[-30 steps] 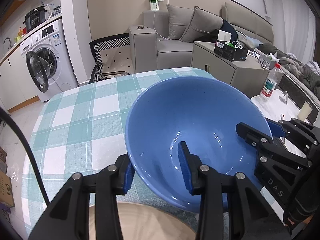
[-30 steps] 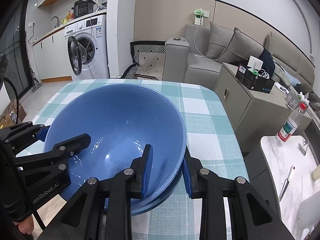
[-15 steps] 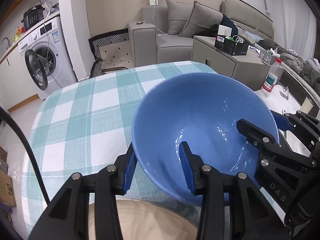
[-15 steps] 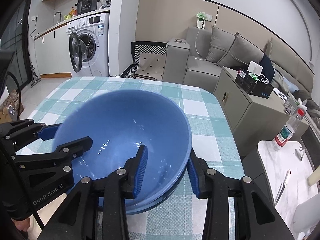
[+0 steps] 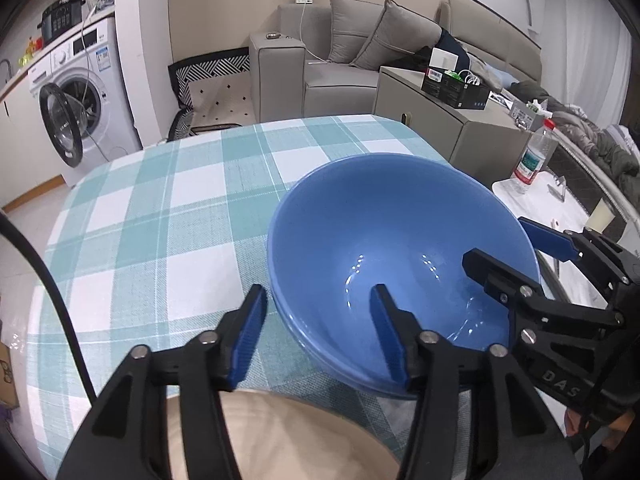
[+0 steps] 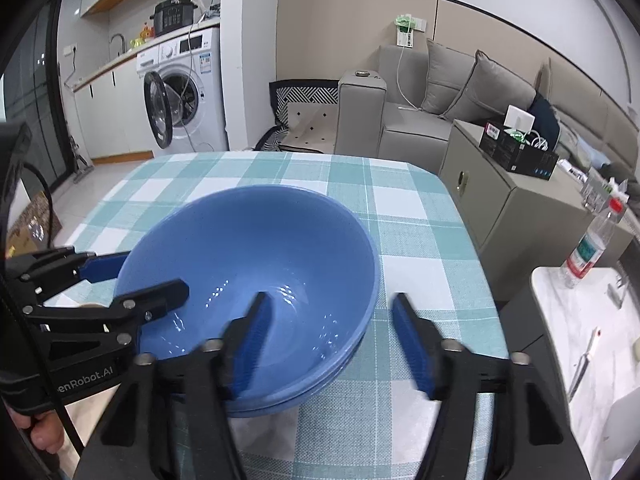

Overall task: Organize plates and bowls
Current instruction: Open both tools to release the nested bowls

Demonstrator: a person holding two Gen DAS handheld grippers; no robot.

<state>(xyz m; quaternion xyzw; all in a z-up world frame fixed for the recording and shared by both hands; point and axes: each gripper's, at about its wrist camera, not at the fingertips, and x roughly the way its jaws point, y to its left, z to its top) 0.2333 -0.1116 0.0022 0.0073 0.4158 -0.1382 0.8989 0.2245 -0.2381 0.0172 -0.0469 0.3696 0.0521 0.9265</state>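
A blue bowl (image 5: 396, 236) sits nested in another blue bowl (image 6: 320, 384) on the checked tablecloth (image 5: 160, 208). It also shows in the right wrist view (image 6: 256, 252). My left gripper (image 5: 318, 334) is open, its jaws astride the bowl's near-left rim without touching. My right gripper (image 6: 332, 344) is open too, jaws spread astride the right rim. Each gripper shows in the other's view, the right one (image 5: 524, 260) and the left one (image 6: 136, 276). A beige plate (image 5: 280, 440) lies under my left gripper.
The table's right edge (image 6: 480, 264) drops off beside the bowls. A grey cabinet (image 6: 508, 192) and a white side table (image 6: 580, 320) with a water bottle (image 6: 592, 240) stand to the right. A sofa (image 5: 344, 64) and a washing machine (image 5: 76, 108) stand behind.
The bowl has come down from a tilted hold into the lower bowl. Both grippers have opened and let go of its rim.
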